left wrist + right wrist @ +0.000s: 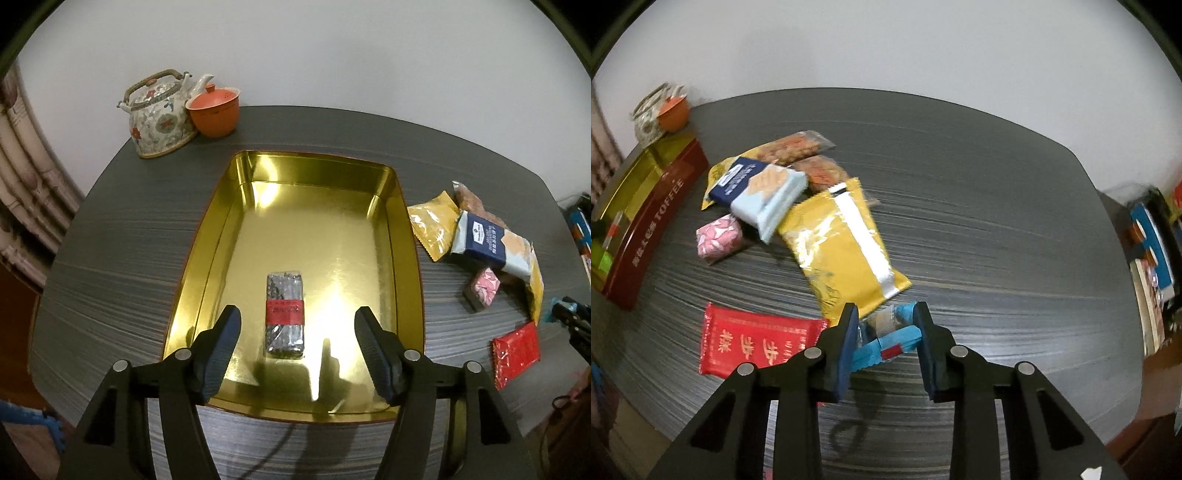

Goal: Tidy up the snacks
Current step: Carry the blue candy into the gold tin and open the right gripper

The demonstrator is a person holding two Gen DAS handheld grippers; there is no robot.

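Note:
A gold-lined tin (402, 236) sits mid-table with a dark snack bar with a red band (285, 314) lying inside it. My left gripper (297, 325) is open and empty, hovering over the tin's near end, its fingers either side of the bar. My right gripper (886, 325) is shut on a blue snack packet (886, 341), held just above the table. Beside it lie a red packet (753, 341), a big yellow packet (846, 247), a pink packet (718, 234) and a blue-white biscuit packet (761, 192). The tin shows red-sided in the right wrist view (653, 225).
A floral teapot (159, 114) and an orange lidded cup (215, 109) stand at the table's far left corner. The snack pile (480, 240) lies right of the tin. Stacked boxes (1152, 258) sit off the table's right edge.

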